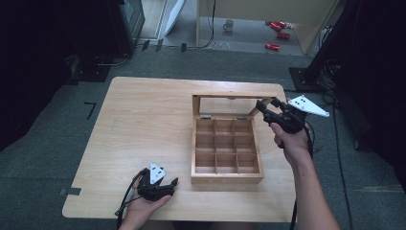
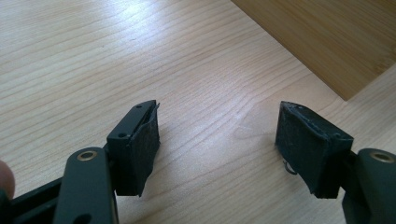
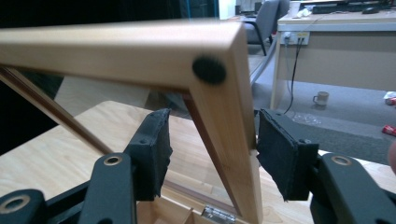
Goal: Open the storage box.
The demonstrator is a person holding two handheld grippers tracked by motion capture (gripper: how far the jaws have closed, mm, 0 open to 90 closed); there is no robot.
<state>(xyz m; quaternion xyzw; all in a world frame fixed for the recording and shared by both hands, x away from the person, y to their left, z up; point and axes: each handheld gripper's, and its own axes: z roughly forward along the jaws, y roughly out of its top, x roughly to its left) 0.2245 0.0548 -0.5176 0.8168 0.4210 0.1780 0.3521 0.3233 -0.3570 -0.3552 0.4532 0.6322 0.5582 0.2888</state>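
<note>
My right gripper [image 1: 266, 107] straddles the right side rail of the lid [image 3: 219, 121] of the wooden box [image 1: 227, 178]; one pad [image 3: 280, 149] touches the rail's outer face, while the other stands off the inner face, so I have no real clamp on it. The risk, as I judge it: if I push now, the rail slides off that single pad and the lid drops shut, or the free pad knocks the clear pane. The box sits on the table [image 1: 143, 124], right of centre, with empty compartments. Its long axis runs away from me, hinge at the far end; the lid stands roughly upright there, inner face towards me. My left gripper [image 1: 160, 188] rests near the table's front edge, just left of the box, jaws wide and holding nothing
</note>
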